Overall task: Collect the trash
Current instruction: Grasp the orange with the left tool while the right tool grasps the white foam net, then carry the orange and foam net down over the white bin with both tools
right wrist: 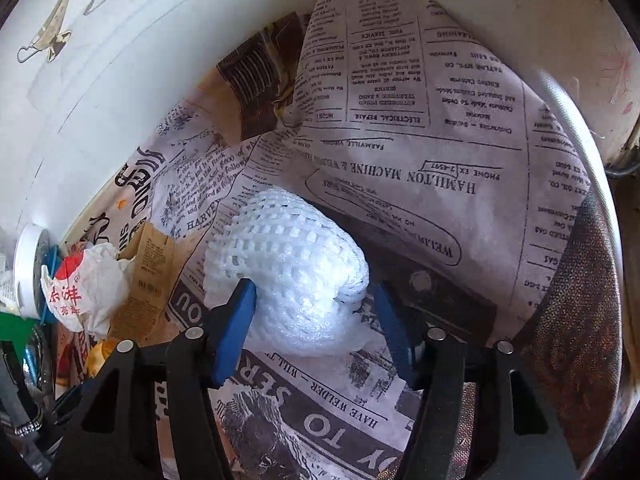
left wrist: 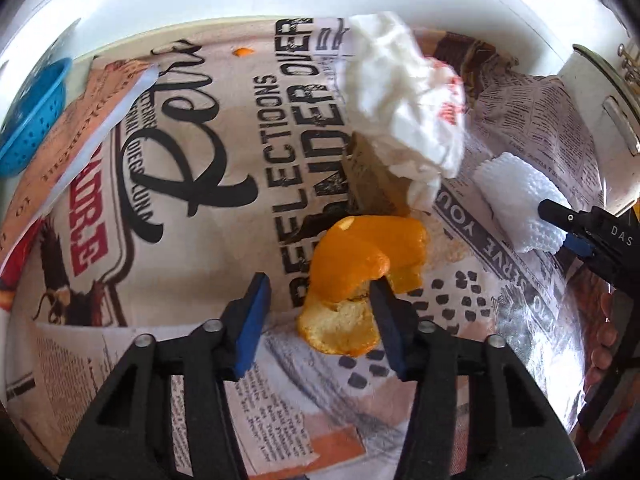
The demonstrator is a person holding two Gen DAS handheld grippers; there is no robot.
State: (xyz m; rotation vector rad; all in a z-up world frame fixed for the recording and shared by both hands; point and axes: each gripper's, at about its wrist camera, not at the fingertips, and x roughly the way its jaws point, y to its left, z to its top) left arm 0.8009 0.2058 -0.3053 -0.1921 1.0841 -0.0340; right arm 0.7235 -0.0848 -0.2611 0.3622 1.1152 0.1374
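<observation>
A curled orange peel (left wrist: 360, 256) lies on the newspaper-print tablecloth (left wrist: 180, 264). It sits between the fingers of my left gripper (left wrist: 319, 285), against the right pad, with a clear gap to the left pad, so this gripper is open. A white foam fruit net (right wrist: 296, 264) lies between the fingers of my right gripper (right wrist: 314, 286). Its left pad touches the net and its right pad stands a sliver off. The left wrist view shows the same net (left wrist: 516, 196) with the right gripper (left wrist: 560, 226) on it.
A crumpled white plastic bag (left wrist: 404, 92) and a brown paper wrapper (left wrist: 372, 176) lie just beyond the peel. A small orange scrap (left wrist: 242, 52) lies far back. A blue colander (left wrist: 32, 120) sits at the left edge. The cloth rises in a fold (right wrist: 400, 100) behind the net.
</observation>
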